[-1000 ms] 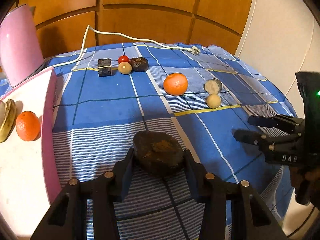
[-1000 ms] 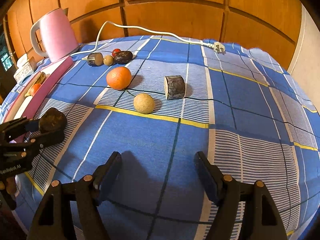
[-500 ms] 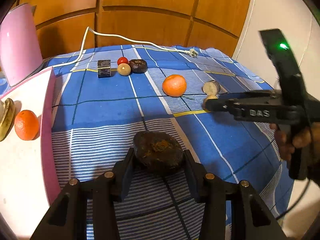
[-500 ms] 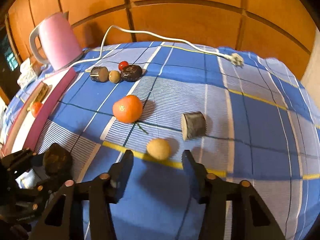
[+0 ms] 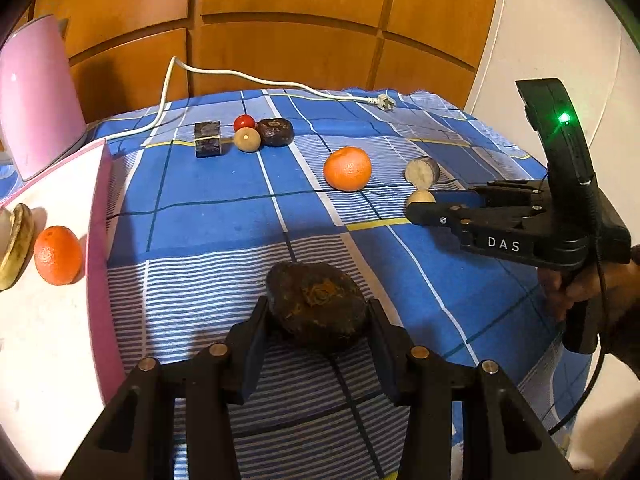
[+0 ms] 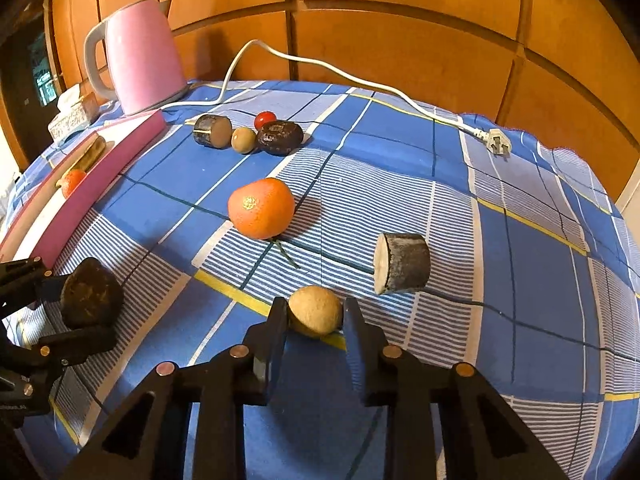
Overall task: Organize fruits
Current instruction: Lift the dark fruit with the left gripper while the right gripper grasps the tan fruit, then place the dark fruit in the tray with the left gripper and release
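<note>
Black jaws of our right gripper [image 6: 315,322] had just been closing and now pressed both sides of the small tan fruit [image 6: 315,310] at lower centre of the right wrist view. Our left gripper [image 5: 318,330], partly closed, clamped the dark brown fruit [image 5: 318,312]. We judged this the pick-up step for 2 fruits; next, both need lifting clear and carrying to the pink-edged tray [image 5: 98,216] at left, beside the orange [image 5: 57,255] already there.
</note>
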`<state>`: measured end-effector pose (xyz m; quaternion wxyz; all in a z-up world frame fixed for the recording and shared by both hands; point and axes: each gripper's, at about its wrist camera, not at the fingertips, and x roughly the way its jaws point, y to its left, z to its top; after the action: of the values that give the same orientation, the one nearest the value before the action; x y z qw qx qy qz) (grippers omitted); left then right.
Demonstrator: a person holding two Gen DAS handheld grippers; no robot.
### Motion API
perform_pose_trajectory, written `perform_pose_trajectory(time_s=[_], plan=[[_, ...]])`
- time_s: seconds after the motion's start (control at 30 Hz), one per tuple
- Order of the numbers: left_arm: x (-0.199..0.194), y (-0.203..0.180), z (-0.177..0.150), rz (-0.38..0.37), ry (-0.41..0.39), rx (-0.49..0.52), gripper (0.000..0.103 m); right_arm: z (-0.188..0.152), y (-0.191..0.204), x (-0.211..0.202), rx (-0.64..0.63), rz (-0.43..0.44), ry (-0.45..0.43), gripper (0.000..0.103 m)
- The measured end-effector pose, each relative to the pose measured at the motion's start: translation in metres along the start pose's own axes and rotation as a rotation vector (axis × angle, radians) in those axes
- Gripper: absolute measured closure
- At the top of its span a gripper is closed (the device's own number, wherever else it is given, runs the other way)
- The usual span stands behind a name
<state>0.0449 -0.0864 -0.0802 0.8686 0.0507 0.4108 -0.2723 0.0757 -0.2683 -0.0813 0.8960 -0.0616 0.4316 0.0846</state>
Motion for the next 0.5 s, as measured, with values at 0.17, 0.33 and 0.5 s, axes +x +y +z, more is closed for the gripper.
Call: perform_pose_trajectory(time_s=[0.17,0.33,0.5], plan=[[-0.011,0.001,0.001,-0.036,0.006,-0.022,0.056,0.000,0.002,0.000,-0.015,-0.011,-0.009,0.075],[-0.035,-0.001,0.004,-0.070,-0.027,-0.018,0.056,-0.003,0.003,0.000,-0.016,-0.023,-0.035,0.075],[-0.072,0.010,0.006,-0.088,-0.079,-0.038,0.056,-0.005,0.001,0.001,-0.010,-0.015,-0.043,0.075]])
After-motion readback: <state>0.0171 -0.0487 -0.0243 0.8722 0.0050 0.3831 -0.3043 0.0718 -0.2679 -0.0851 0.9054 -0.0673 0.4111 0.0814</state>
